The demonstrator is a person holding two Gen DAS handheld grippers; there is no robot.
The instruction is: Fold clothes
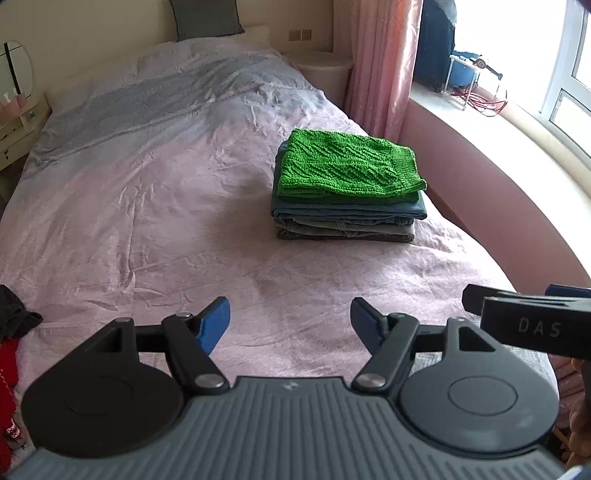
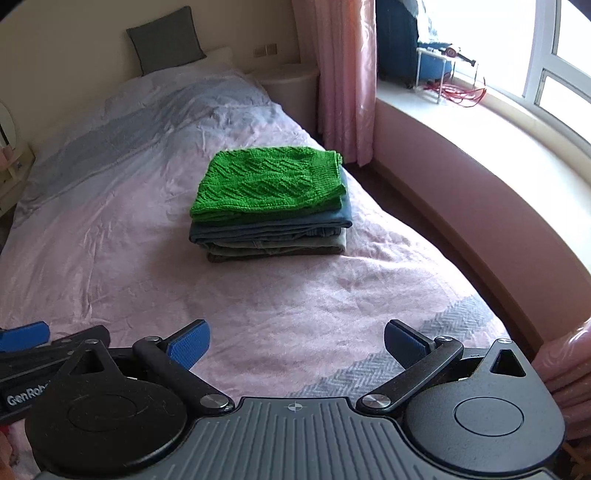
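A folded green knit sweater (image 1: 343, 166) (image 2: 269, 181) tops a neat stack of folded clothes, with blue jeans (image 1: 347, 210) (image 2: 273, 229) and grey trousers (image 1: 343, 232) (image 2: 277, 249) under it, on the pink bedspread (image 1: 147, 229) (image 2: 110, 258). My left gripper (image 1: 290, 325) is open over the near part of the bed, empty, well short of the stack. My right gripper (image 2: 297, 345) is open and empty too, also short of the stack. Each gripper shows at the edge of the other's view: the right one (image 1: 524, 317), the left one (image 2: 29, 343).
Unfolded dark and red clothes (image 1: 11, 354) lie at the bed's near left edge. A grey pillow (image 1: 205, 16) leans at the headboard. A pink curtain (image 1: 380, 62), a white nightstand (image 1: 325, 70) and a curved pink window ledge (image 2: 480, 177) run along the right side.
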